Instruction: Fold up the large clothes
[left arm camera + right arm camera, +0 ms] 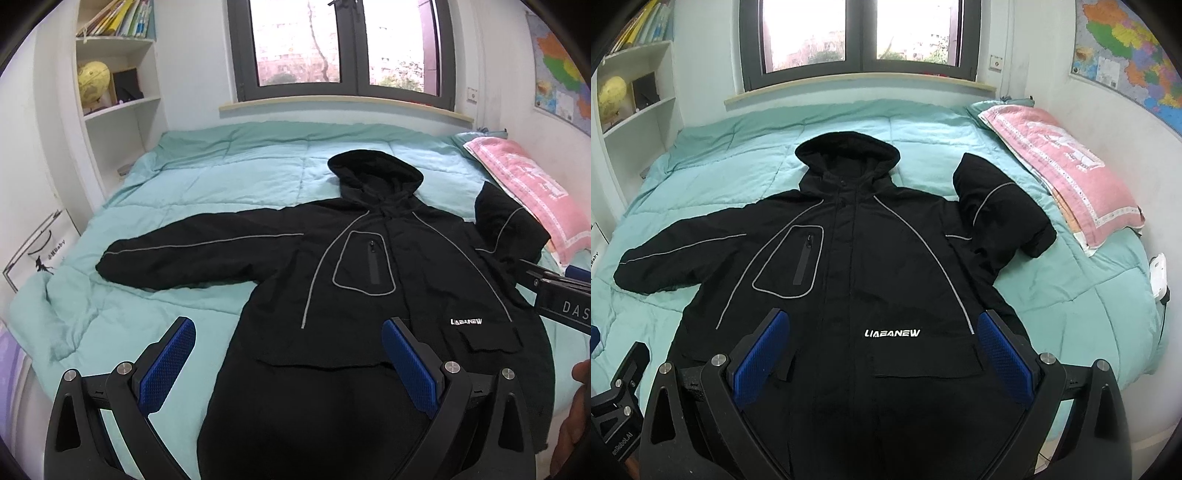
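Observation:
A black hooded jacket [354, 280] with grey piping and a white logo lies face up on the bed; it also shows in the right wrist view [871, 266]. Its left sleeve [177, 254] stretches out flat. Its right sleeve [1001, 206] is bent up toward the pillow. My left gripper [290, 354] is open and empty above the jacket's lower left part. My right gripper [884, 350] is open and empty above the jacket's lower front. The right gripper's body shows at the left wrist view's right edge [561, 299].
The bed is covered by a teal quilt [221, 173]. A pink pillow [1063, 170] lies at the right by the wall. White shelves [118, 96] stand at the left. A window [343, 48] is behind the bed. A white device [1158, 275] lies at the bed's right edge.

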`<state>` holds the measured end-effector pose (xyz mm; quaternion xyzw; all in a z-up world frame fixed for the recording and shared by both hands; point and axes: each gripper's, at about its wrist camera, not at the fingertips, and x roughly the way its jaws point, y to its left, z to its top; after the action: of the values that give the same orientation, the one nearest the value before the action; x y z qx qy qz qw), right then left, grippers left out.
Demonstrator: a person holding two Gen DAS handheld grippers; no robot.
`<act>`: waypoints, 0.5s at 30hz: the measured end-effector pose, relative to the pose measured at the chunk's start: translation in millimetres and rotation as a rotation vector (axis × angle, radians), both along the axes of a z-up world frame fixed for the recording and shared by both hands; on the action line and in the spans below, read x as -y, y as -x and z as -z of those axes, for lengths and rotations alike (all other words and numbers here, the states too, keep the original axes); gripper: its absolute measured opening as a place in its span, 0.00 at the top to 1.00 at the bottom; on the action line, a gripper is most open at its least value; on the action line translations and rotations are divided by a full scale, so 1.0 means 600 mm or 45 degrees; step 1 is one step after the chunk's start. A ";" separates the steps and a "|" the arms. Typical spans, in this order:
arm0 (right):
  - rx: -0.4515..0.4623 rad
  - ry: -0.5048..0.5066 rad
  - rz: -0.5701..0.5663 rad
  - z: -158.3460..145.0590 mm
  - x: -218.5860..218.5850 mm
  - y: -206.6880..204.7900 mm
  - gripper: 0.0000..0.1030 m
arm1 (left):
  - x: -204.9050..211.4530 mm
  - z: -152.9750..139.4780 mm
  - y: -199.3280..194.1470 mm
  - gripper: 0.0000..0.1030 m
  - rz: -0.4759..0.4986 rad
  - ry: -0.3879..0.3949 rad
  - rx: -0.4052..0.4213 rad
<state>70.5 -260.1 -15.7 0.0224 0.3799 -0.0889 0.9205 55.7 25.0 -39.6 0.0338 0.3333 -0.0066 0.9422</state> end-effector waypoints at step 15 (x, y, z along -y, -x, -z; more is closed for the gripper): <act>-0.030 0.025 -0.056 0.008 -0.032 -0.039 0.01 | -0.042 0.014 -0.038 0.02 -0.047 0.022 -0.051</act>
<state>94.2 -240.9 -20.6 0.0041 0.3903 -0.0726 0.9178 78.4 50.3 -47.8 0.0192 0.3527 0.0072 0.9355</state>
